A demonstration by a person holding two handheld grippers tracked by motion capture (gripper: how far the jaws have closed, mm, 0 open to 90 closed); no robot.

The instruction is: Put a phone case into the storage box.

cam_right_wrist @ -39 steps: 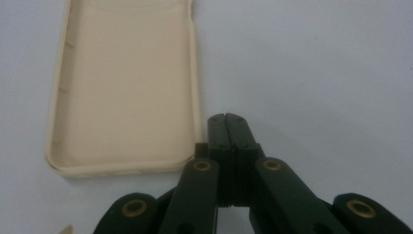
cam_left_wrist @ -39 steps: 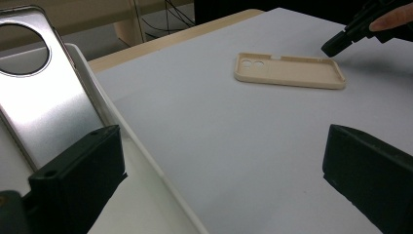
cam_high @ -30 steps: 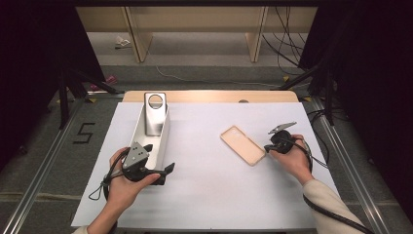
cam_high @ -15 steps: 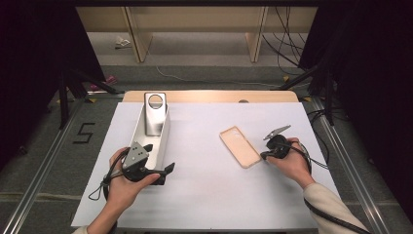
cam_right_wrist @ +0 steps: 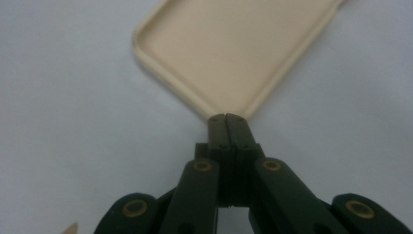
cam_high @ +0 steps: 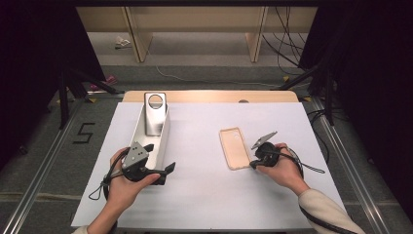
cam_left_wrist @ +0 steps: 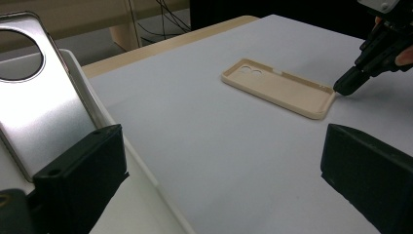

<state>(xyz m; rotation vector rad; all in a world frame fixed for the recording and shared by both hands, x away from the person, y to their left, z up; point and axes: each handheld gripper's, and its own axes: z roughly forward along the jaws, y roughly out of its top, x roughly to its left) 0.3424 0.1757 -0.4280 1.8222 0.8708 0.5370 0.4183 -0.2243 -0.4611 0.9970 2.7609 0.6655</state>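
Note:
A beige phone case lies hollow side up on the white table sheet, right of centre. My right gripper is shut with nothing in it, and its closed tips rest against the near corner of the case. The left gripper view has that gripper at the end of the case. At the near left my left gripper stands open and empty, its jaws wide apart. Beside it a silver phone leans in a long white holder.
The white sheet covers the table between metal rails at both sides. A wooden strip runs along the far edge. Cables trail from both grippers, and the right one's loops at the sheet's right.
My right gripper has slid left to the case's near corner, and the case has shifted slightly left. The left gripper has stayed put.

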